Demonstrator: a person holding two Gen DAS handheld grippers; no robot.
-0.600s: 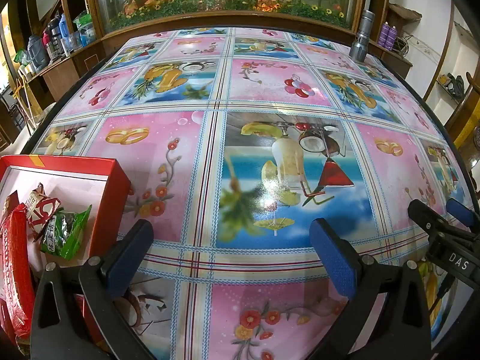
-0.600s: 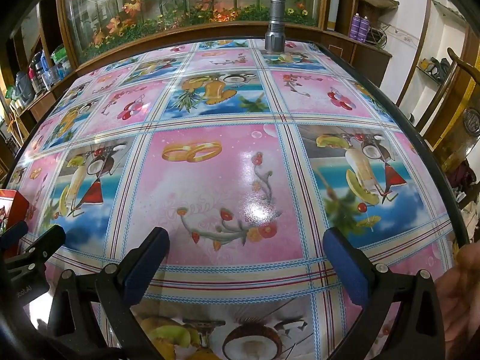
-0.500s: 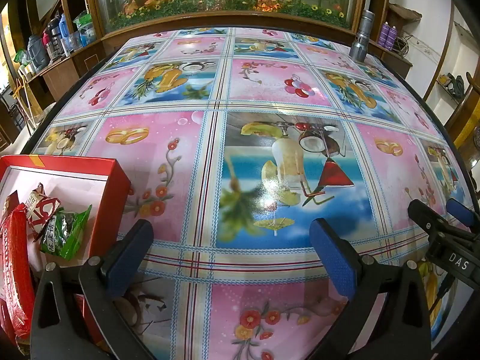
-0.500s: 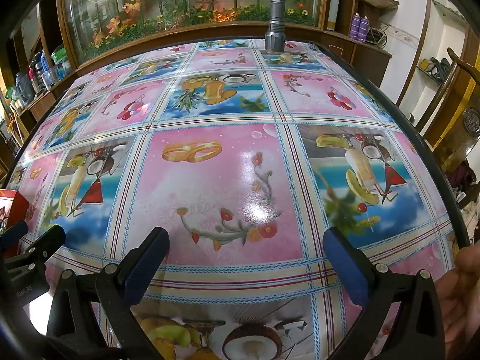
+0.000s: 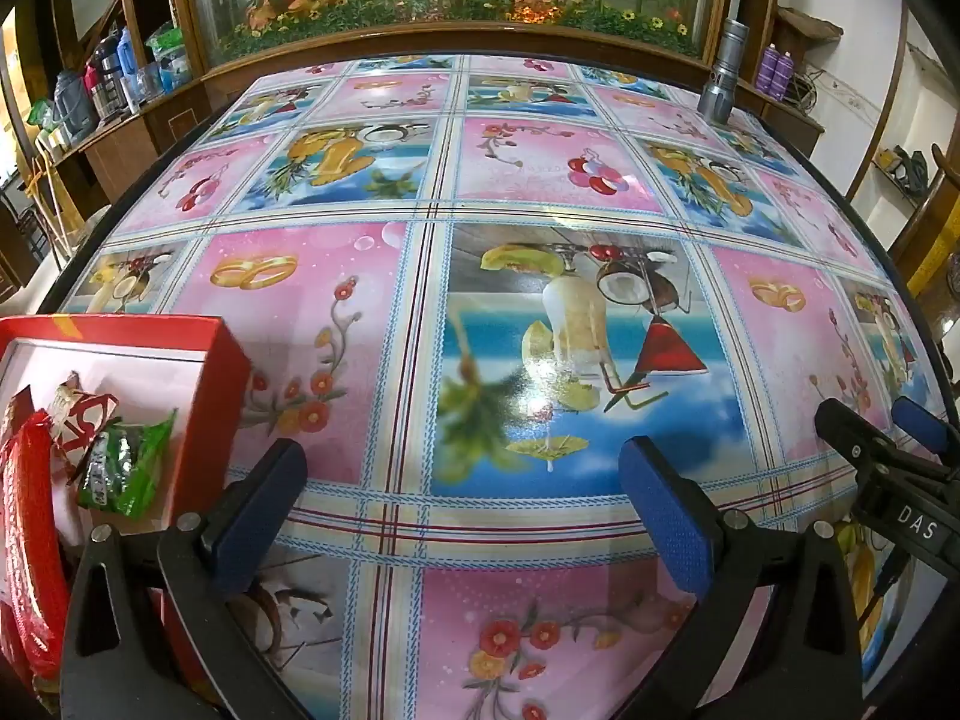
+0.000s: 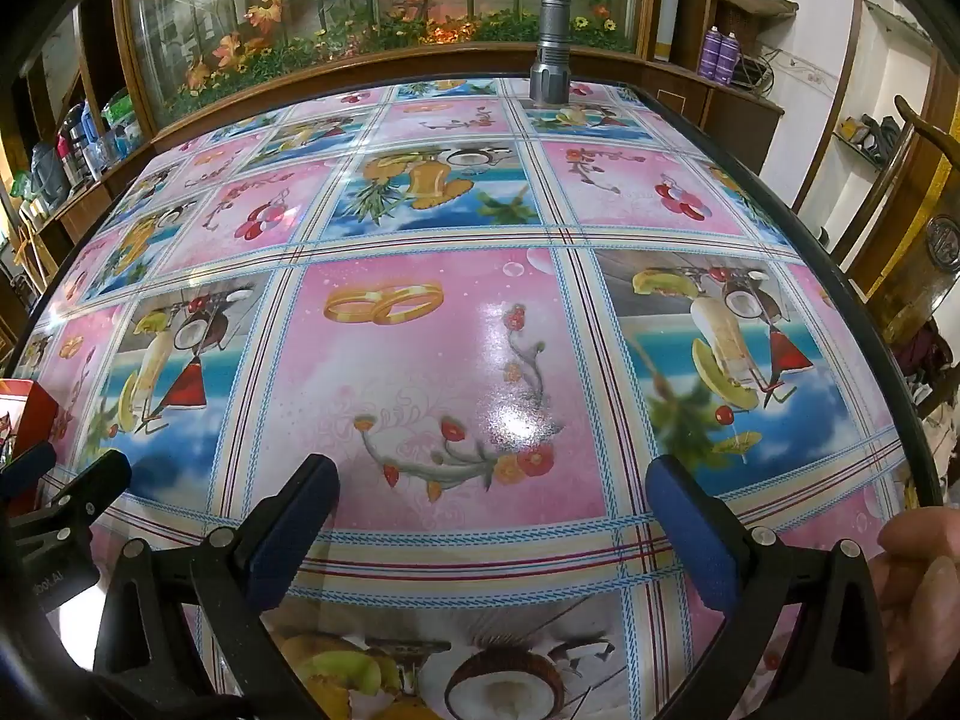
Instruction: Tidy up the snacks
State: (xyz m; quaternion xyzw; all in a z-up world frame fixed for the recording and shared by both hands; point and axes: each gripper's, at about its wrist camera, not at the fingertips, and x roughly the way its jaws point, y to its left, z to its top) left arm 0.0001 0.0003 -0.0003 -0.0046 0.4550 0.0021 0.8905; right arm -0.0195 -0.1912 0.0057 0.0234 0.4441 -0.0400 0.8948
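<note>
The left gripper hangs over the table with its jaws wide and nothing between them. At its nine o'clock sits the red box, holding a green snack packet, a red-and-white packet and a long red packet. The right gripper has its jaws wide and empty too. A grey flashlight stands upright at twelve o'clock, at the far table edge.
</note>
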